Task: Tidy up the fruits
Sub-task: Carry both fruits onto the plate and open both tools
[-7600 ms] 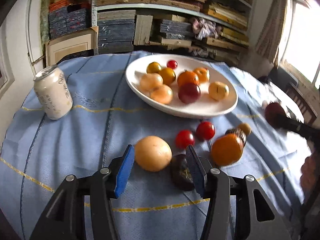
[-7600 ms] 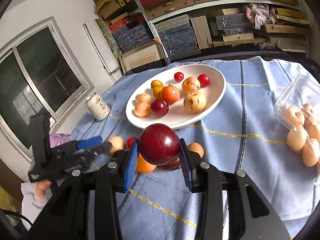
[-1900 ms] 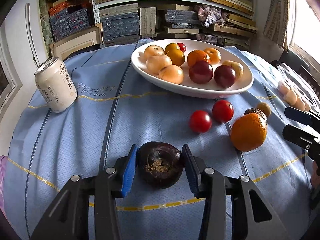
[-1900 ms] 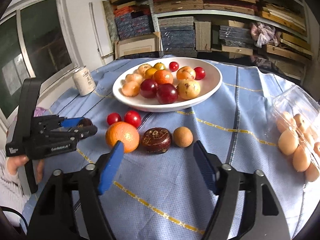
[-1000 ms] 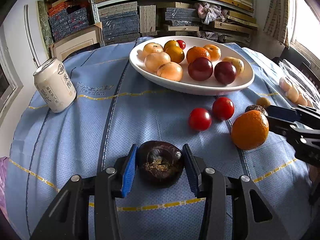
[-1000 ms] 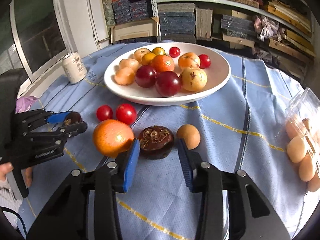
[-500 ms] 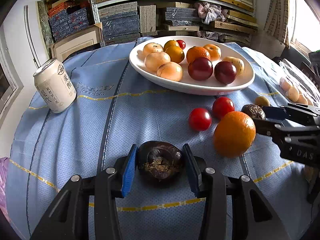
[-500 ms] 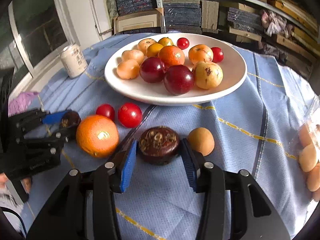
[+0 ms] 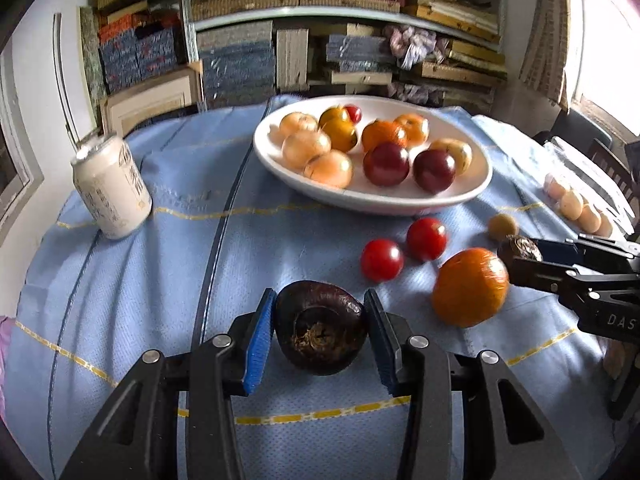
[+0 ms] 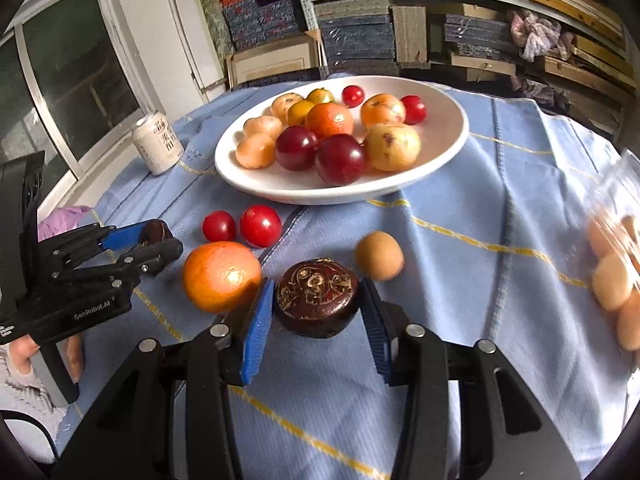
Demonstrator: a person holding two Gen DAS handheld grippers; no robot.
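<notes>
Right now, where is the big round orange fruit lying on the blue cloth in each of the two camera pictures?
Left wrist view: the big round orange fruit sits right of centre on the blue cloth, beside the other claw coming in from the right edge.
Right wrist view: the same fruit sits left of centre, just left of the near claw's blue pad.
Shared landmark: the white oval plate of fruit lies behind it in both.

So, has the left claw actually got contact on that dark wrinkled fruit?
Touching. In the left wrist view, both blue pads of the left claw press against opposite sides of the dark wrinkled fruit, with no gap visible on either side.
</notes>
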